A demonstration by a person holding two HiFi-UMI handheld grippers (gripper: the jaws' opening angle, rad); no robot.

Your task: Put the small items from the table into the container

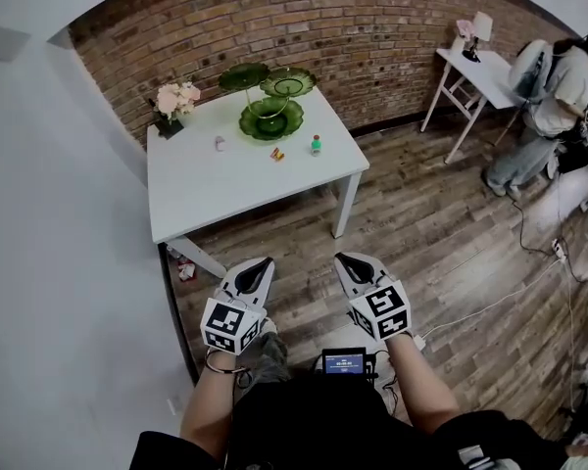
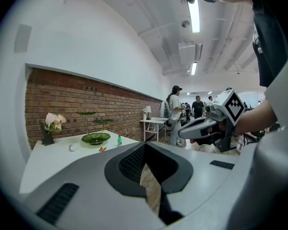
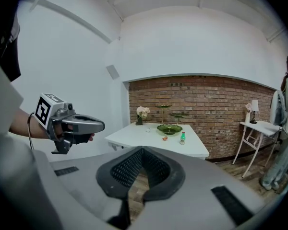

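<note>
A white table (image 1: pixel 235 189) stands ahead, well beyond both grippers. On it is a green glass tiered dish stand (image 1: pixel 270 117), whose lowest bowl (image 3: pixel 169 128) is the widest. In front of the stand lie a small white item (image 1: pixel 219 143), an orange item (image 1: pixel 276 153) and a little green bottle (image 1: pixel 316 145). My left gripper (image 1: pixel 265 261) and right gripper (image 1: pixel 341 257) hover side by side over the wood floor, short of the table. Both point toward it, and both are shut with nothing between the jaws.
A vase of pale flowers (image 1: pixel 174 101) sits at the table's far left corner. A brick wall runs behind. At the right stand a smaller white table (image 1: pixel 475 71) with a lamp and a person (image 1: pixel 549 106). Cables (image 1: pixel 529 262) trail over the floor there.
</note>
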